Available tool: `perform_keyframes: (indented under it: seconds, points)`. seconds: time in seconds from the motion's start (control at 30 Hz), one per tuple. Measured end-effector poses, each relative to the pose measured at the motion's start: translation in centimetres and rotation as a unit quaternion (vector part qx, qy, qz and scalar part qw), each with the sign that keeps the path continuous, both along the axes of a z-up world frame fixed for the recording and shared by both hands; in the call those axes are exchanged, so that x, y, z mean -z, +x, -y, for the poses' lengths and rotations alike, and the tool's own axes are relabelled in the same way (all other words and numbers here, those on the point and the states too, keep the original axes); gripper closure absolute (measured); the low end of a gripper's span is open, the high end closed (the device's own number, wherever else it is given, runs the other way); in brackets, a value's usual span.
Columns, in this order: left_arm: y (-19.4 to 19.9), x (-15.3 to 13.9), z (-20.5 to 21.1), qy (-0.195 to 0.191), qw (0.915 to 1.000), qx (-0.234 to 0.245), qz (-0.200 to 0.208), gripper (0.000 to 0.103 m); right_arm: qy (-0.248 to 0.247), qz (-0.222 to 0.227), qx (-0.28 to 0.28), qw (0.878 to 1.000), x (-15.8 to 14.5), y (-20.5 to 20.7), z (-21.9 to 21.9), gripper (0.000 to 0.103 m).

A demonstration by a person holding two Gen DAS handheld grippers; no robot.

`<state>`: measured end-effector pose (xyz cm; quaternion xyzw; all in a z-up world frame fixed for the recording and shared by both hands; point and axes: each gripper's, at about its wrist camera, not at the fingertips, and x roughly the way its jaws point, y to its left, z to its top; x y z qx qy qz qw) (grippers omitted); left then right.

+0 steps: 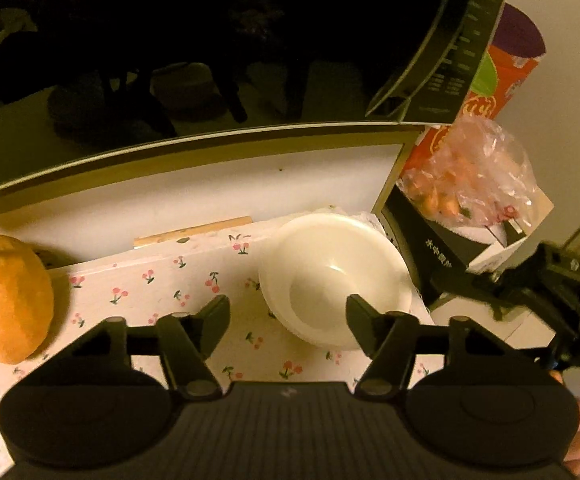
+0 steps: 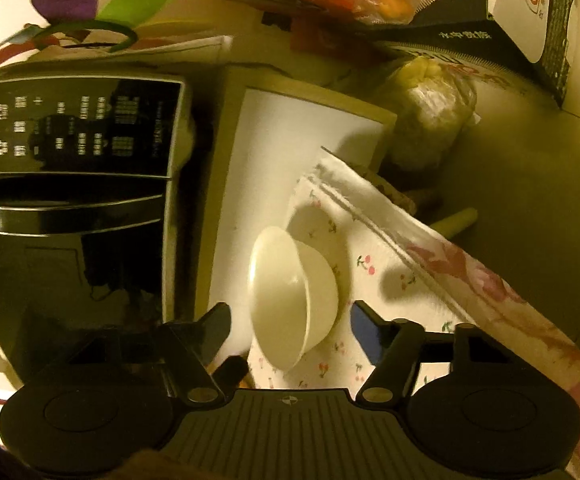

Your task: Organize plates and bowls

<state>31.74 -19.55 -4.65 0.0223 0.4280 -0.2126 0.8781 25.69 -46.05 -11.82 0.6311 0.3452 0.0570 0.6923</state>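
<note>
Both tongs, left tongs (image 1: 288,322) and right tongs (image 2: 290,332), stand apart and empty beside the white bowl (image 1: 336,280), apparently closing in to lift it off the cherry-print cloth (image 1: 194,280).

Dim yellowish light, hard shadows, fisheye-bent edges, perhaps slight blur.

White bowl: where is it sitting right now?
The white bowl rests on the cherry-print cloth right of centre in the left wrist view, beside the black box, just ahead of the left gripper, far from the orange fruit.
</note>
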Motion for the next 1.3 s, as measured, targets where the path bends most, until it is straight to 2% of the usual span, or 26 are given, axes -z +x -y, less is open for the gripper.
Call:
perform_keyframes:
  seconds: [0.1, 0.33, 0.47, 0.6, 0.67, 0.93, 1.3]
  points:
    - [0.6, 0.5, -0.1, -0.01, 0.9999, -0.004, -0.004, 0.056, -0.003, 0.002, 0.002, 1.0, 0.3, 0.4, -0.2, 0.053]
    - [1.6, 1.7, -0.2, -0.024, 0.9995, -0.014, -0.014, 0.068, -0.03, 0.005, 0.01, 0.999, 0.3, 1.1, -0.4, 0.069]
    - [2.0, 2.2, -0.4, -0.04, 0.9987, -0.017, -0.027, 0.083, -0.036, 0.004, 0.011, 0.999, 0.5, 1.3, -0.5, 0.08]
    - [2.0, 2.3, -0.4, -0.043, 0.9984, -0.026, -0.026, 0.091, -0.041, 0.005, 0.011, 0.999, 0.4, 1.3, -0.6, 0.089]
    - [1.9, 2.2, -0.4, -0.043, 0.9983, -0.027, -0.028, 0.091, -0.049, 0.009, 0.011, 0.999, 0.1, 1.2, -0.7, 0.092]
    - [1.3, 1.3, -0.4, -0.039, 0.9986, -0.028, -0.023, 0.092, -0.067, 0.019, 0.013, 0.997, -2.0, 0.5, -1.0, 0.093]
    - [-0.8, -2.6, -1.5, -0.046, 0.9984, -0.034, -0.006, 0.092, -0.08, 0.038, 0.008, 0.996, -6.6, -1.4, -1.8, 0.093]
